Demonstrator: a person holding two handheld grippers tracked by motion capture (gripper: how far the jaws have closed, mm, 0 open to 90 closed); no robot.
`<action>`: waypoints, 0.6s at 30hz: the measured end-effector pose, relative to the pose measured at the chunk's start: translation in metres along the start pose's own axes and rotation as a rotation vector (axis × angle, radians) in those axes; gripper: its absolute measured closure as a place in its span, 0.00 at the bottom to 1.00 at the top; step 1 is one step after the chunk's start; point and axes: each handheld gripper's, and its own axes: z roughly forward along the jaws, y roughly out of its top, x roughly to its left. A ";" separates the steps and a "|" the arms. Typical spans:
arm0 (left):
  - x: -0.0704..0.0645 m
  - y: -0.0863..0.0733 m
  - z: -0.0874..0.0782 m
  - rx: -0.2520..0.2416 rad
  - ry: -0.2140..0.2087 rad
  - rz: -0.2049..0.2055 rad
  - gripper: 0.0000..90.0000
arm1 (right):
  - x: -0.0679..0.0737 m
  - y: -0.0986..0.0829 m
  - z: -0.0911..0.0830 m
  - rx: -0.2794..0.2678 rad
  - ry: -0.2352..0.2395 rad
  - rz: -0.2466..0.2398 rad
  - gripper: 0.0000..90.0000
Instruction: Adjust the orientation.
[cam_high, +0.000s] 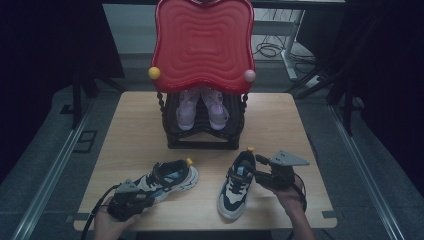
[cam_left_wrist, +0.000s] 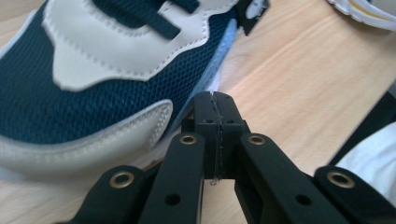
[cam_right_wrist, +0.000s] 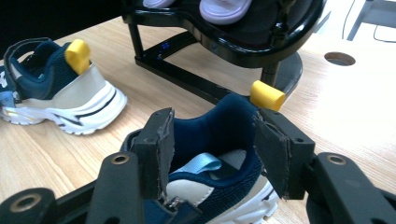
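Left gripper (cam_left_wrist: 215, 100): jaws together, beside left shoe (cam_left_wrist: 93, 70), frame centre. Right gripper (cam_right_wrist: 212, 144): jaws apart, straddling right shoe (cam_right_wrist: 219, 135) heel.

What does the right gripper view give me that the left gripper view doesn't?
Right gripper view: the black rack with the purple shoes on it, both sneakers' yellow heel tabs, and the right gripper with jaws open astride the right sneaker's heel. Left gripper view: the left gripper with jaws closed beside the left sneaker's toe mesh. Both show the left sneaker and the wooden table.
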 end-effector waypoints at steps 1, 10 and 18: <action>0.003 0.000 -0.001 -0.002 0.004 -0.006 1.00 | -0.001 0.000 0.000 -0.001 -0.001 0.006 0.53; 0.023 0.002 -0.005 -0.016 0.023 -0.045 1.00 | -0.003 -0.001 -0.001 0.002 -0.007 0.013 0.53; 0.042 0.004 -0.007 -0.018 0.047 -0.083 1.00 | -0.004 -0.003 0.001 0.007 -0.007 0.012 0.53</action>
